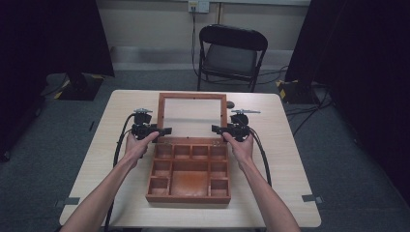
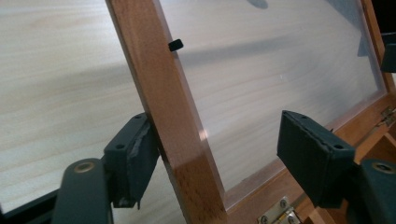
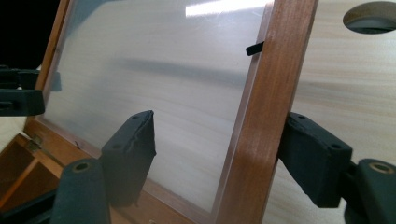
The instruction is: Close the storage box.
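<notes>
Each hand-held gripper, left and right, straddles the lid frame.

A black folding chair stands beyond the table.

High view overhead, facing forward-down; both gripper views close, sharing glazed lid.

Table hole cut off by top edge.
</notes>
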{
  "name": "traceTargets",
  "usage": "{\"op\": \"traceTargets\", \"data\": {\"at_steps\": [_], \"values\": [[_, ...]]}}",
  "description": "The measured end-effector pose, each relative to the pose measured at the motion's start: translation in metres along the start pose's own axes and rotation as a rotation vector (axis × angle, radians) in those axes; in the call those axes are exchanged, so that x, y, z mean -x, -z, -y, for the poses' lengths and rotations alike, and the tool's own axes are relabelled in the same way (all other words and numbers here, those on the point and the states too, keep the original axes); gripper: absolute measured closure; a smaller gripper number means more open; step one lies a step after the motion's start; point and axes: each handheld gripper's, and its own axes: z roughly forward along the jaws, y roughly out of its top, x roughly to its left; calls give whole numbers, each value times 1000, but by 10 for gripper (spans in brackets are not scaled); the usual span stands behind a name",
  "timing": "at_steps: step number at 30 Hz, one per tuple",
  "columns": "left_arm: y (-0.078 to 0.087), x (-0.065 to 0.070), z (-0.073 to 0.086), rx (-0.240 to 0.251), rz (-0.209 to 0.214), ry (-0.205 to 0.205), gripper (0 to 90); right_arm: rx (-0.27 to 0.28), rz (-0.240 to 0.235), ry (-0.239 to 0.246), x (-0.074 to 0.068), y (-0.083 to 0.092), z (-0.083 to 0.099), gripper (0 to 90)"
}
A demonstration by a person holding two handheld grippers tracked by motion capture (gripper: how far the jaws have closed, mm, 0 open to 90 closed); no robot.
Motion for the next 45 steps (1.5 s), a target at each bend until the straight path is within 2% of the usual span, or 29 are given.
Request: {"op": "traceTargets", "data": {"at_steps": [5, 15, 20, 22, 33, 37, 39, 45], "values": [[8, 1, -1, 19, 17, -14, 321, 31, -15, -1, 0, 9, -2, 363], [14, 2, -1, 50, 16, -18, 375, 53, -3, -3, -1, 15, -3, 456], [17, 1, 0, 72, 41, -11, 377, 69, -16, -26, -1, 18, -4, 455], [19, 1, 0, 76, 47, -12, 378, 73, -18, -21, -2, 19, -5, 462], [25, 4, 0, 101, 58, -9, 424, 100, -29, -25, -3, 27, -5, 510], [26, 5, 0, 107, 57, -17, 429, 102, -24, -23, -4, 29, -5, 517], [26, 4, 0, 112, 68, -6, 429, 98, -29, -30, -3, 29, -5, 519], [27, 2, -1, 104, 73, -21, 448, 87, -24, -27, -4, 30, -7, 519]]}}
